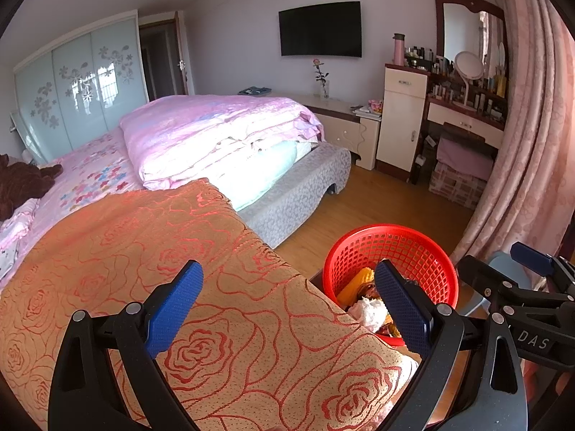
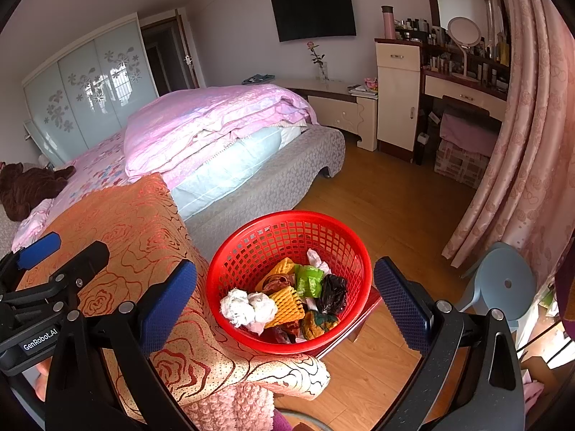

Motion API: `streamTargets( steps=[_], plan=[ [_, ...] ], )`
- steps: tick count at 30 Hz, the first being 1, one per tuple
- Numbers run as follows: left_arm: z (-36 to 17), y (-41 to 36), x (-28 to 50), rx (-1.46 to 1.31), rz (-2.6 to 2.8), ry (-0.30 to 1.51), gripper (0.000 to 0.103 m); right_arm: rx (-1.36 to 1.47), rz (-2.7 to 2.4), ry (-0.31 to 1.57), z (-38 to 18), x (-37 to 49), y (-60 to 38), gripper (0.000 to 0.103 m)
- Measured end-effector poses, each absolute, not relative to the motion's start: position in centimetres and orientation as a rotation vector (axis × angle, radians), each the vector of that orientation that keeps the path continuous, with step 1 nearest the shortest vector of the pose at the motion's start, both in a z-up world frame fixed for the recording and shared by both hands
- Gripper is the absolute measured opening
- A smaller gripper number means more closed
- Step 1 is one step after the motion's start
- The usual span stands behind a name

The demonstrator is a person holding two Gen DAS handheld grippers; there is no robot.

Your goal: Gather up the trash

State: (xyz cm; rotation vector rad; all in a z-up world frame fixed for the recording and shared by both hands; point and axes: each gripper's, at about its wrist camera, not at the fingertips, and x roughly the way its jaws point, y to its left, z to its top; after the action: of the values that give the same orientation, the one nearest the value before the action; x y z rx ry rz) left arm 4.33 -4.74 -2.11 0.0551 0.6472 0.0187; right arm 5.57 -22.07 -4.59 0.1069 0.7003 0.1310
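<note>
A red mesh basket (image 2: 251, 248) stands beside the bed on a low red stand. It holds several pieces of trash: crumpled white tissue (image 2: 248, 307), yellow foam netting (image 2: 287, 303), a green wrapper (image 2: 309, 280) and a black bag (image 2: 332, 292). My right gripper (image 2: 284, 301) hangs open above the basket with nothing between its blue pads. My left gripper (image 1: 287, 309) is open too, over the orange rose-patterned blanket (image 1: 161, 251), and its right finger covers part of the basket (image 1: 413, 251). Each gripper shows at the edge of the other's view.
A bed with a folded pink quilt (image 1: 215, 133) fills the left. Wooden floor (image 2: 395, 208) lies beyond the basket. A pale blue stool (image 2: 503, 283) and pink curtains (image 2: 532, 143) stand at the right. A dresser with a mirror (image 1: 467, 68) and a wall TV (image 1: 320, 28) are at the far side.
</note>
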Motion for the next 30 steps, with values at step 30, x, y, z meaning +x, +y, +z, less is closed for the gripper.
streamTargets(
  steps=[30],
  plan=[
    [-3.1, -4.6, 3.8, 0.031, -0.044, 0.641, 0.093, 0.109, 0.123, 0.714, -5.5, 4.7, -21.9, 0.096]
  ],
)
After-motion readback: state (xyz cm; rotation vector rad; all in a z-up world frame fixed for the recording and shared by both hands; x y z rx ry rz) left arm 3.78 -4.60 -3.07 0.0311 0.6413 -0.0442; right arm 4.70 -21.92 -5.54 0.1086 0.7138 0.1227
